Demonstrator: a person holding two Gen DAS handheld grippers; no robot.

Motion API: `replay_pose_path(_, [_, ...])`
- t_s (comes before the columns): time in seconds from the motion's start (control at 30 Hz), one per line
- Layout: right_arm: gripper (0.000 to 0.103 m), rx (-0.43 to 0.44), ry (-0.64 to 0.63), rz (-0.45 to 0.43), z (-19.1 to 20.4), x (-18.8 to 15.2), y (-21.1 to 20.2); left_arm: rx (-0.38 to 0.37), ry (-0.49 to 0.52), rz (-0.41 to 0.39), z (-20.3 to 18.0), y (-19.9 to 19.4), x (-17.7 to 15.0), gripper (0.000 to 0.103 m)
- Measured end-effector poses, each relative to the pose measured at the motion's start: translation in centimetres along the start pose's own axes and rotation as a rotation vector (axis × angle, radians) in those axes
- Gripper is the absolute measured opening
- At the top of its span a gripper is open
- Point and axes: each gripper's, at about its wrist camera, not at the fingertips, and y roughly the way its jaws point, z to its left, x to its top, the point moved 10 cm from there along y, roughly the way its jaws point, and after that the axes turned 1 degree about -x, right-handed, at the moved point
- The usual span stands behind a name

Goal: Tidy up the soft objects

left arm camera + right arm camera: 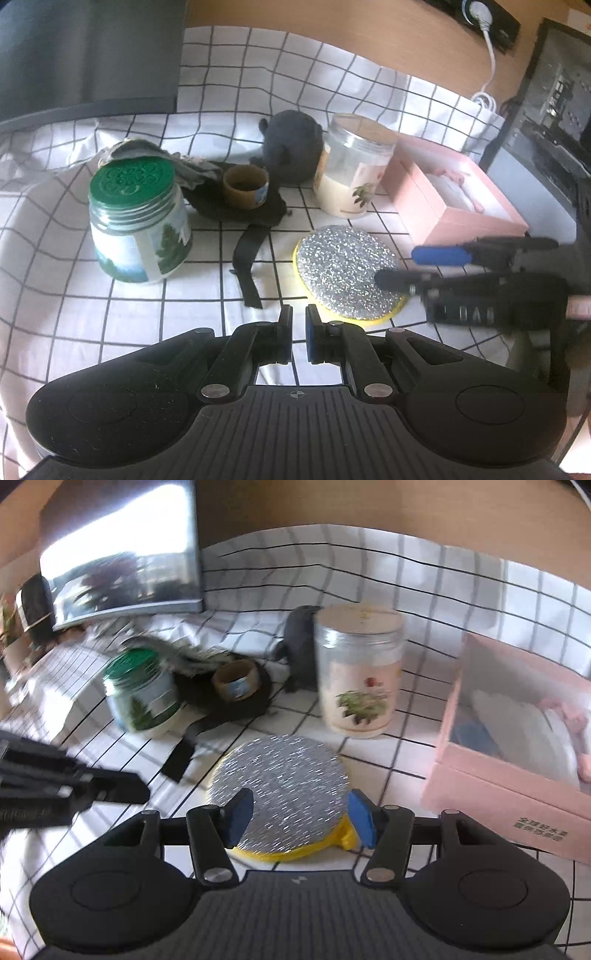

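Note:
A round silver-glitter sponge with a yellow base (347, 273) (284, 786) lies flat on the checked cloth. My right gripper (299, 821) is open with its blue pads on either side of the sponge's near edge; it also shows in the left wrist view (399, 267) over the sponge's right side. My left gripper (299, 332) is shut and empty, just in front of the sponge's near left edge. A dark grey plush toy (291, 147) (301, 646) stands behind. A black cloth with a strap (243, 210) (225, 705) lies left of centre. The pink box (454, 195) (517, 746) holds white and pink soft items.
A green-lidded jar (140, 221) (144, 694) leans at the left with crumpled grey fabric (192, 166) behind it. A brown tape roll (245, 186) (236, 681) sits on the black cloth. A clear jar with a beige lid (351, 166) (358, 672) stands beside the plush. A monitor (122, 554) stands at the back left.

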Motion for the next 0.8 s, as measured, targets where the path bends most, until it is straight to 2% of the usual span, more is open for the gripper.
replay_pose_path(0.17, [0.057, 0.005, 0.055, 0.012, -0.7, 0.4, 0.8, 0.009, 0.026, 0.0, 0.1, -0.2, -0.2, 0.009])
replay_pose_path(0.27, [0.057, 0.04, -0.018, -0.05, 1.5, 2.1, 0.3, 0.024, 0.028, -0.015, 0.8, -0.5, 0.4, 0.009])
replay_pose_path(0.37, [0.057, 0.005, -0.11, -0.093, 3.2, 3.9, 0.3, 0.015, -0.004, -0.027, 1.2, -0.6, 2.2, 0.011])
replay_pose_path(0.43, [0.057, -0.001, -0.105, -0.1, 3.2, 4.2, 0.0, -0.004, 0.001, -0.064, 0.9, -0.7, 4.3, 0.011])
replay_pose_path(0.53, [0.057, 0.007, -0.084, -0.088, 2.7, 3.6, -0.5, 0.018, 0.151, -0.126, -0.4, -0.2, 7.4, 0.016])
replay_pose_path(0.6, [0.057, 0.002, -0.061, -0.074, 2.0, 2.8, -0.7, 0.058, 0.258, -0.098, -0.8, 1.7, 8.6, 0.017])
replay_pose_path(0.63, [0.057, -0.002, -0.045, -0.067, 1.6, 2.4, -0.8, 0.074, 0.28, -0.075, -0.7, 2.7, 8.9, 0.017])
replay_pose_path(0.8, [0.057, -0.014, 0.025, -0.058, -0.2, 0.0, -2.2, 0.136, 0.294, 0.046, 1.5, 7.5, 9.3, 0.017])
